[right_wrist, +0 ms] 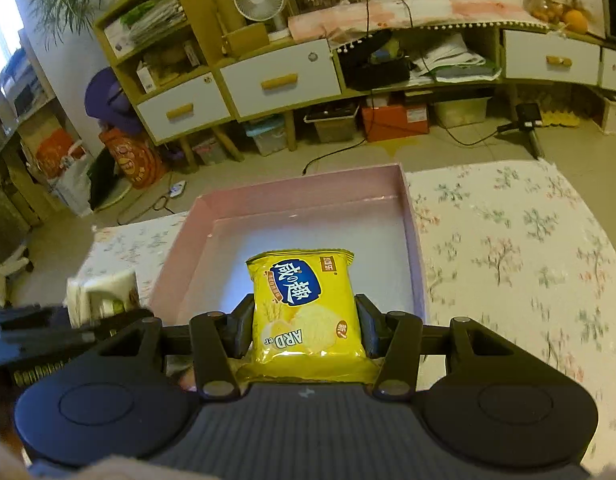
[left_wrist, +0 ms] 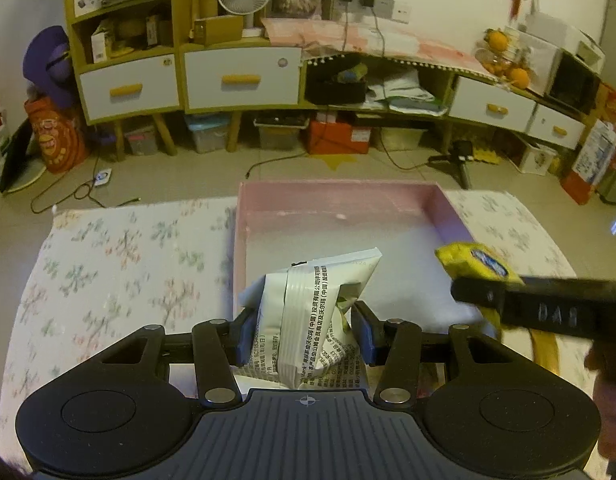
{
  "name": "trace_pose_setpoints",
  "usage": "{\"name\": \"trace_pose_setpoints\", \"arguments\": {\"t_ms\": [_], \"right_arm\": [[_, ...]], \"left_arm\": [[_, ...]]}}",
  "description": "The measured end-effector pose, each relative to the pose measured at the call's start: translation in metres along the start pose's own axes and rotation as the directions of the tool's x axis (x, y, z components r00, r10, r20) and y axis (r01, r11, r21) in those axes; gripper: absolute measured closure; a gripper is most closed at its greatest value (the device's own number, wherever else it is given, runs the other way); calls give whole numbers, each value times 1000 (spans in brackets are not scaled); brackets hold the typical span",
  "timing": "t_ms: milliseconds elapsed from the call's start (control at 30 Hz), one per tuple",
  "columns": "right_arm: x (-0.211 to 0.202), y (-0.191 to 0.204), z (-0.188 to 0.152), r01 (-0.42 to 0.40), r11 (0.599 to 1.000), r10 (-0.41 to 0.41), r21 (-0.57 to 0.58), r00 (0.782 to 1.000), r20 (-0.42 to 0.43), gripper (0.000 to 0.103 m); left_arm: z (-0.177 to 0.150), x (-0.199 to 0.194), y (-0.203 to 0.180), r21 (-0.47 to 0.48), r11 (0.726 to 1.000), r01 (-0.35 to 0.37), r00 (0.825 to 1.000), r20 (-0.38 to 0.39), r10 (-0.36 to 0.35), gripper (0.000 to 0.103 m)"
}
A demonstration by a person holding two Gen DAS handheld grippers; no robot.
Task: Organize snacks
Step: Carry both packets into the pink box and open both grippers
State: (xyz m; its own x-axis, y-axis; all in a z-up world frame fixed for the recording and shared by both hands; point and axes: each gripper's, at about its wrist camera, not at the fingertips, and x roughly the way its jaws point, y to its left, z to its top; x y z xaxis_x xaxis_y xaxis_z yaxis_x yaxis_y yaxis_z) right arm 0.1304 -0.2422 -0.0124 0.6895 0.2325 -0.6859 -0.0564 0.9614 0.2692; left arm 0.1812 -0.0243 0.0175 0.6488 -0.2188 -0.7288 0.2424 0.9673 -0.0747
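Crinkled white packet (left_wrist: 308, 312), glossy yellow packet (right_wrist: 306, 308)

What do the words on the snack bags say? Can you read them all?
"咸趣" in a blue badge, on the yellow snack packet.
"ARD", upside down, lower on the same packet.
"(中国)投资有限公司" on the back of the white snack packet; the rest of its fine print is too small.
Raised letters on the right gripper: too blurred.

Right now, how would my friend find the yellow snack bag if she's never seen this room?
Find the flowery tablecloth with the shallow pink box on it. Above the box, two black grippers each clamp a packet. Hers is in the right gripper: the yellow snack bag with a blue label, unlike the white packet with black print.
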Motion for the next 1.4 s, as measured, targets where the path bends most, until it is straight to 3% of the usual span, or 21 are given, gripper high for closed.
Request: {"name": "trace_pose_setpoints", "arguments": {"t_ms": [367,567,767,933,1400], "right_arm": [[45,-21,8,8,1000,-8,7,999,-49,56],[53,-21,11,11,1000,-12,-14,999,-39,56],[54,-18,15,14,1000,-14,-13,1000,-23,53],[50,-23,18,3,1000,-3,9,1000,-17,40],[28,-14,23,21,1000,-21,-22,1000,7,27]], "left_arm": [[16,80,-7,79,996,-49,999,-1,49,56],[16,99,-8,115,991,-63,998,-3,64,56],[18,110,-6,86,994,-61,998,-9,62,55],[17,109,-6,98,992,-78,997,-4,78,31],[12,83,-8,110,991,-75,997,8,74,19]]}}
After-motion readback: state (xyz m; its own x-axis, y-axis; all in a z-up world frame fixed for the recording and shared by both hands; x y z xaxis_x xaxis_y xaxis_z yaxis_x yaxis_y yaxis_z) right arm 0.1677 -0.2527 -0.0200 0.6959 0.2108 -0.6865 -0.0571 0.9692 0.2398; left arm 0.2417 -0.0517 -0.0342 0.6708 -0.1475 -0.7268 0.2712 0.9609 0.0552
